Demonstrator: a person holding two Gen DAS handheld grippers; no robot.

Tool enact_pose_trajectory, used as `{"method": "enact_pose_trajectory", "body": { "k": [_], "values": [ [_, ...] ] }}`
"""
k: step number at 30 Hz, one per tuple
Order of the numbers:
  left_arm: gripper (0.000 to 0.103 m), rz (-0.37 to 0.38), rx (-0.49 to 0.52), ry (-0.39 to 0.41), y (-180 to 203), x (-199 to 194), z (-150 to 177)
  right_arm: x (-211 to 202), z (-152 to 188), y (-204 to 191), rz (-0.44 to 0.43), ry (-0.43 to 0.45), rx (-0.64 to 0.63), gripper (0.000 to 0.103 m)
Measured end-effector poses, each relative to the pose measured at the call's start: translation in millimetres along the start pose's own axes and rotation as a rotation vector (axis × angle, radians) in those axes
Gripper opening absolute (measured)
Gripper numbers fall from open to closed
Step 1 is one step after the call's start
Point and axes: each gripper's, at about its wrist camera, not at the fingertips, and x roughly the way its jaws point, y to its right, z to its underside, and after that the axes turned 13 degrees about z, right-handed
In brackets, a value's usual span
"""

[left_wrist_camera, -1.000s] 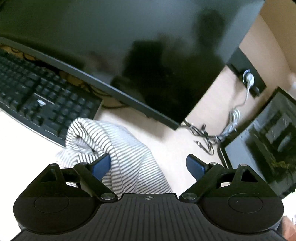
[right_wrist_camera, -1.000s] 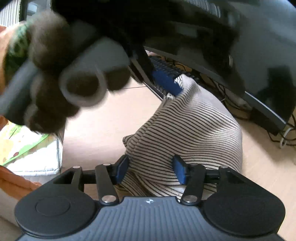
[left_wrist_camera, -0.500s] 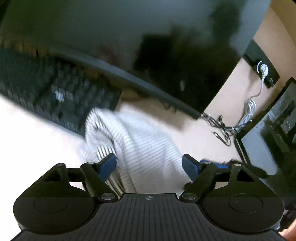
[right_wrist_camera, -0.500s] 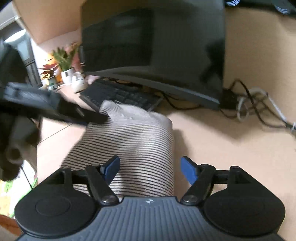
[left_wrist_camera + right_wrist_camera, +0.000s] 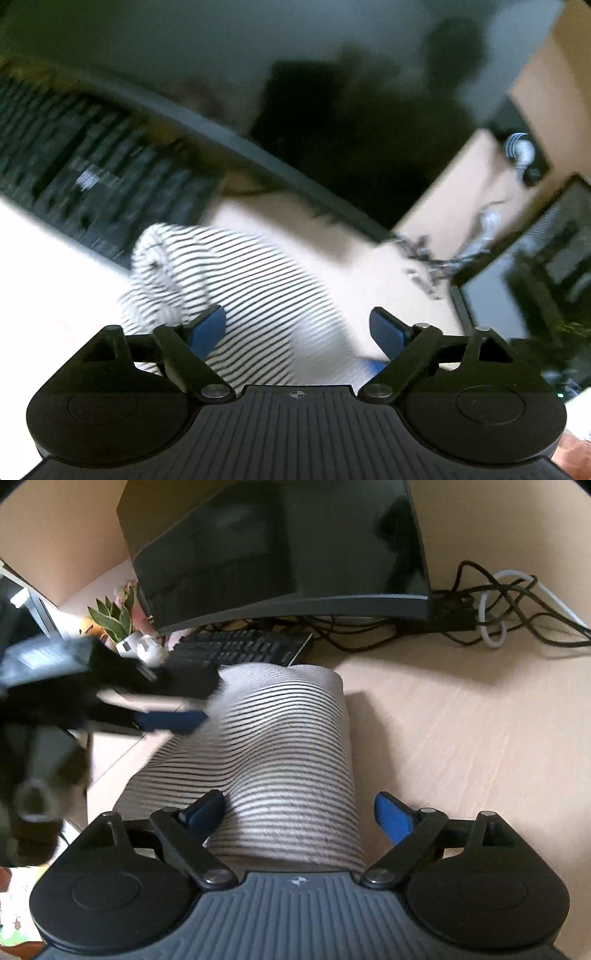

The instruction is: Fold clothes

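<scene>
Right, shirt [image 5: 288, 760] lies bundled on the desk [image 5: 461, 738], just in front of the keyboard [image 5: 240, 650]. Both my grippers, left [image 5: 297, 328] and right [image 5: 299, 812], gape over it, clamping nothing. Looks folded or mid-fold; can't tell which.

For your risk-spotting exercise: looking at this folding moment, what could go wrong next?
1. The striped garment lies bunched against the keyboard; a sweep could snag keys.
2. Both the left gripper and right gripper are open, so the fold may slump.
3. Loose cables lie nearby.
</scene>
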Motion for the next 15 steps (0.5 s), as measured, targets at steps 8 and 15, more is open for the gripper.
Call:
{"method": "enact_pose_trajectory", "body": {
  "k": [8, 15],
  "values": [
    [0.078, -0.024, -0.051, 0.044, -3, -14, -7, -4, 0, -7, 0.011, -0.011, -0.026, 0.093],
    [0.087, -0.225, 0.051, 0.032, 25, -39, 7, -10, -5, 0, -0.010, -0.006, 0.014, 0.093]
  ]
}}
